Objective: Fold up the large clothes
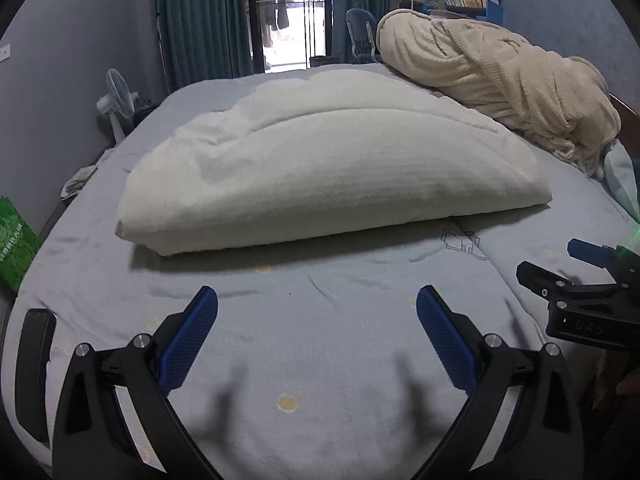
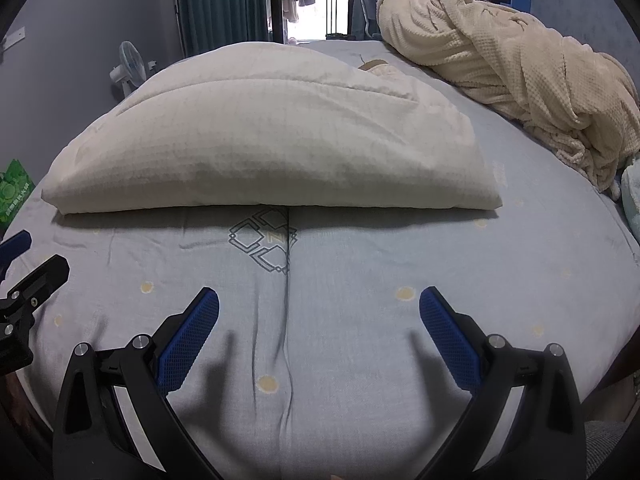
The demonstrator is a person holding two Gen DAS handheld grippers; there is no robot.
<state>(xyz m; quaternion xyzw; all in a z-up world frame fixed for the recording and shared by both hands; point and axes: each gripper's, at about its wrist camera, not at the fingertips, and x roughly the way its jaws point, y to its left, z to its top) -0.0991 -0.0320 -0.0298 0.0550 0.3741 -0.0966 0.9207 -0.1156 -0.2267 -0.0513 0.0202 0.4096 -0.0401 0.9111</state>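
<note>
White quilted cover, already doubled into a thick slab w/ a long crease running across its top, lies across the middle of the bed, its near folded edge facing both cameras and resting flat on the pale blue sheet. Left gripper hovers over bare sheet just short of that edge, jaws spread wide, nothing between the blue pads. Right gripper sits alongside in the same pose, also released and empty; its black frame pokes into the left cam's right margin, so the two are side by side, near each other but not touching.

Behind the slab, along the right side of the bed, a cream waffle-knit blanket sits in a loose, unfolded heap, apart from the white piece. A standing fan is off the bed's left side; teal curtains frame a glazed door at the back; a green bag shows at the left edge.

Judgement: between steps, w/ one fold looking done and neither tool engaged. Next move prob. needs both grippers to go fwd to the slab's near corners, left and right, pinch all layers together, then carry them over for another fold. Risk: thick padding may slip the pads or only the top layer gets caught. Whether the cream heap is next instead, can't tell.
</note>
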